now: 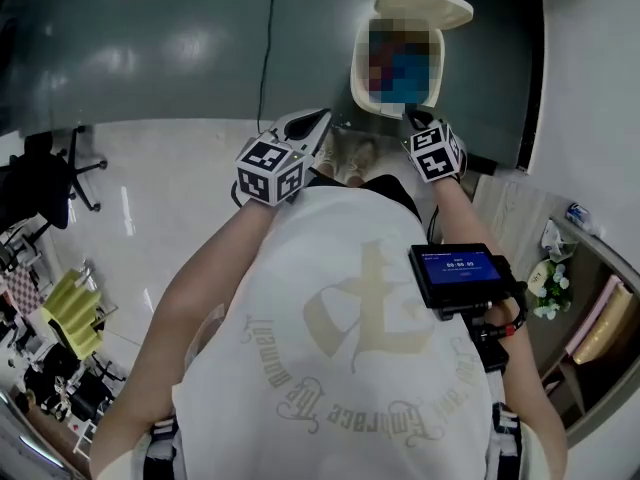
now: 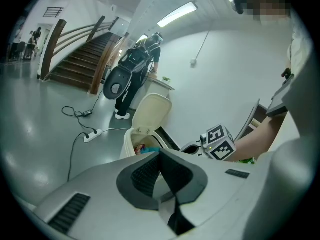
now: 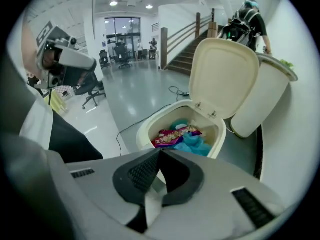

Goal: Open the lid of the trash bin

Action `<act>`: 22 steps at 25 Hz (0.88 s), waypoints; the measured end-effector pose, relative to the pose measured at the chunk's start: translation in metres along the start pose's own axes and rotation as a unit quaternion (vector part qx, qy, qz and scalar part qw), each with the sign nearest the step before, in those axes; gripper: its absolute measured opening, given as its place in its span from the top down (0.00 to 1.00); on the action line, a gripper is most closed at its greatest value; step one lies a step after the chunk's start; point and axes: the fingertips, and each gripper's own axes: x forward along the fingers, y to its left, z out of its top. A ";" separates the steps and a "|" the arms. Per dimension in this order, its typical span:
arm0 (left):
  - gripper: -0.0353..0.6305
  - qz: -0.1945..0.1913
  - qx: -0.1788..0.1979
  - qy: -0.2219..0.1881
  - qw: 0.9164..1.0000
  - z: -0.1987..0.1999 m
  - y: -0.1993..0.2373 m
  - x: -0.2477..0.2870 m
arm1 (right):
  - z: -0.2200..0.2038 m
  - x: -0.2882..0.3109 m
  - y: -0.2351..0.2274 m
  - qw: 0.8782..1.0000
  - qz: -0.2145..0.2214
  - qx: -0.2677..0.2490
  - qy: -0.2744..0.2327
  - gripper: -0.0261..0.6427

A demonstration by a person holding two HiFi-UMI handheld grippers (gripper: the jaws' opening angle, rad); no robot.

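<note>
The cream trash bin (image 1: 362,73) stands on the floor ahead of me, its lid (image 1: 425,3) swung up and back. In the right gripper view the lid (image 3: 222,76) stands upright behind the bin's rim (image 3: 150,129), and a pink wrapper and blue waste (image 3: 181,134) lie inside. My right gripper (image 1: 415,118) hovers just short of the bin's near rim, shut and holding nothing. The left gripper (image 1: 310,128) hangs further left and a little back from the bin, also shut and empty. From the left gripper view the bin (image 2: 131,143) shows past the closed jaws.
A power strip with a cable (image 2: 92,134) lies on the floor left of the bin. A second cream bin (image 3: 260,99) stands against the wall behind it. A person with a backpack (image 2: 132,69) stands beyond. Office chairs (image 1: 60,168) are far left. A screen (image 1: 458,273) hangs on my chest.
</note>
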 end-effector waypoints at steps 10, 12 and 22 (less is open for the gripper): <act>0.93 -0.045 0.034 0.000 0.998 0.026 -0.030 0.023 | 0.042 -0.074 -0.035 0.982 -0.016 0.120 -0.142 0.95; 0.93 -0.053 0.042 0.002 0.998 0.032 -0.034 0.027 | 0.050 -0.088 -0.041 0.975 -0.017 0.141 -0.170 0.95; 0.93 -0.076 0.066 -0.004 0.995 0.055 -0.045 0.038 | 0.063 -0.146 -0.056 0.938 -0.019 0.204 -0.279 0.96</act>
